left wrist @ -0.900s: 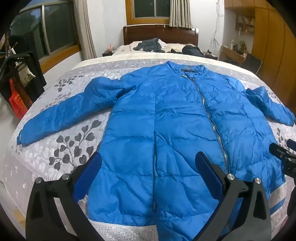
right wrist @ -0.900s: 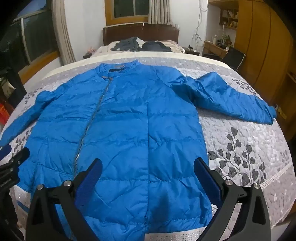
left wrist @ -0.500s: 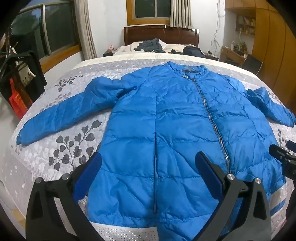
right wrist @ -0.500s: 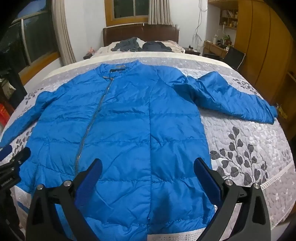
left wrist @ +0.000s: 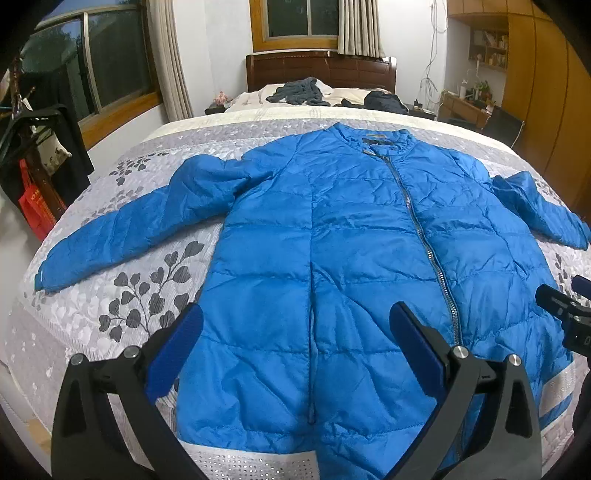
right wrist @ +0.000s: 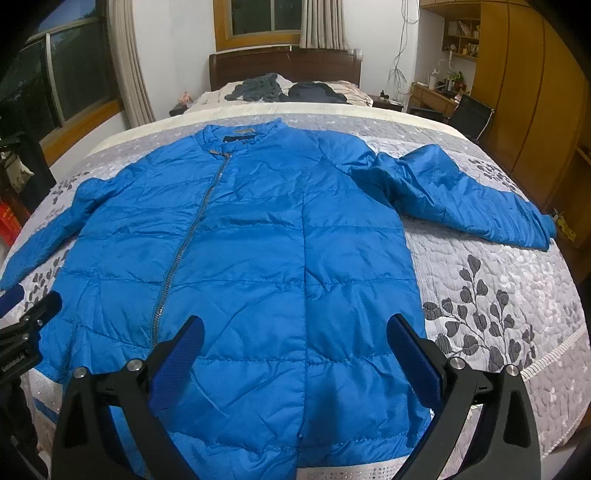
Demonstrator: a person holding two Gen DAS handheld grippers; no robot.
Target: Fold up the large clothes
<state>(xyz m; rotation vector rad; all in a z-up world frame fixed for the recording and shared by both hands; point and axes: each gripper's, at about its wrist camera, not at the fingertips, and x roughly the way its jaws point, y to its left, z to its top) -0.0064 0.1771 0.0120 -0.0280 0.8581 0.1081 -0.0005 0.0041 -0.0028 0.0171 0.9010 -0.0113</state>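
Blue down jacket [left wrist: 332,258] spread flat, zipped, across frame centre on bed [left wrist: 122,295]; sleeves out to both sides. Left hand-held gripper [left wrist: 295,332] wide open above hem, lower frame. Right hand-held gripper [right wrist: 295,334] likewise open, empty.

Home bedroom, shown by bed [left wrist: 92,325] with floral quilt, dark wooden headboard [left wrist: 321,70], curtained windows [left wrist: 303,18], wooden wardrobe [right wrist: 528,92], shelves [right wrist: 460,37] and desk [right wrist: 432,96] at right, clothes rack [left wrist: 33,147] at left, garments [left wrist: 299,90] lay near pillows.
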